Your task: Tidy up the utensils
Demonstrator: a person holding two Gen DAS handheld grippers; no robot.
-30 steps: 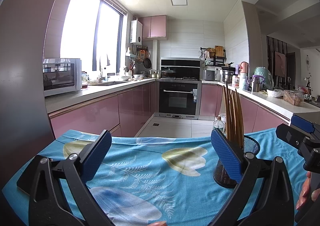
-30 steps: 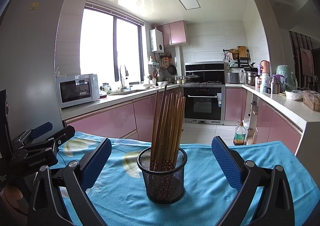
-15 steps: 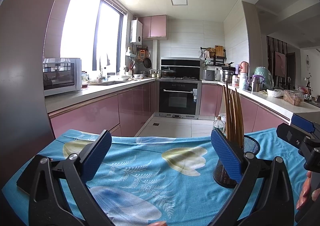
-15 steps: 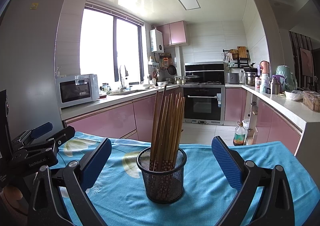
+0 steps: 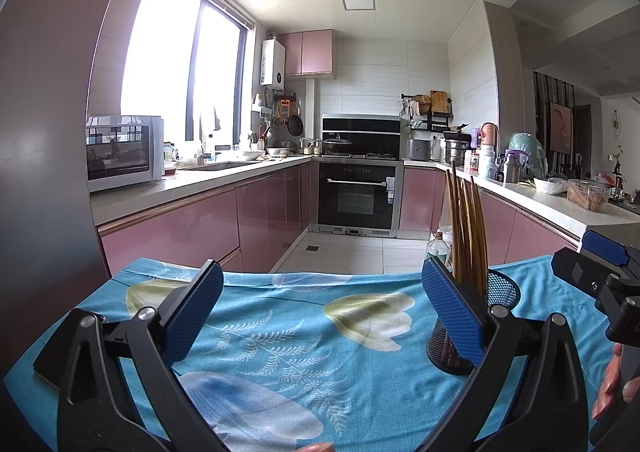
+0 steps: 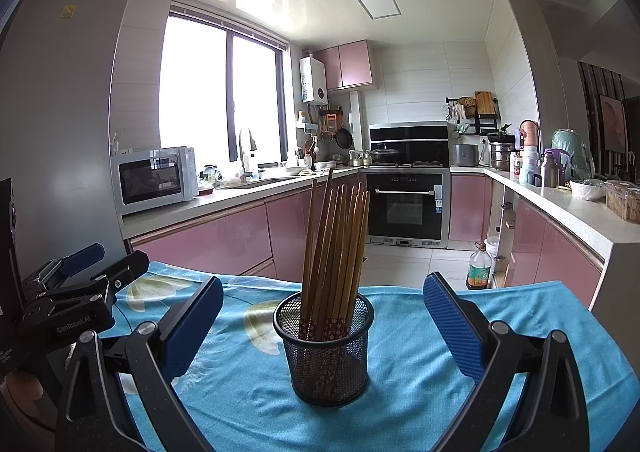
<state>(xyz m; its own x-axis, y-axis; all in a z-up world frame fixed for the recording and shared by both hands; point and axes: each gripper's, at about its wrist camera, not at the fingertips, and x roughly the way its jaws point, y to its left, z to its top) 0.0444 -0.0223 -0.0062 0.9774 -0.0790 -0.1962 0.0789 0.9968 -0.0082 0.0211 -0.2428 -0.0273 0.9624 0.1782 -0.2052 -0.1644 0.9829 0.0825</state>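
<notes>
Upright in black wire-mesh cup (image 6: pixel 324 348) on blue floral-clothed worktop (image 6: pixel 420 384): brown wooden chopsticks (image 6: pixel 336 248), tips down, leaning slightly right (fanned). Flanking it, right gripper (image 6: pixel 323 326) spread wide; left gripper (image 5: pixel 322 310) likewise apart, empty.

Hidden and cut-off parts

From the left wrist, mesh holder (image 5: pixel 500 292) half masked at 4 o'clock by a blue finger pad (image 5: pixel 452 312); hand (image 5: pixel 616 384) cropped at 4 o'clock. Chopsticks (image 6: pixel 334 248) with lower ends veiled by mesh; counter clutter at 2 o'clock too small to identify.
</notes>
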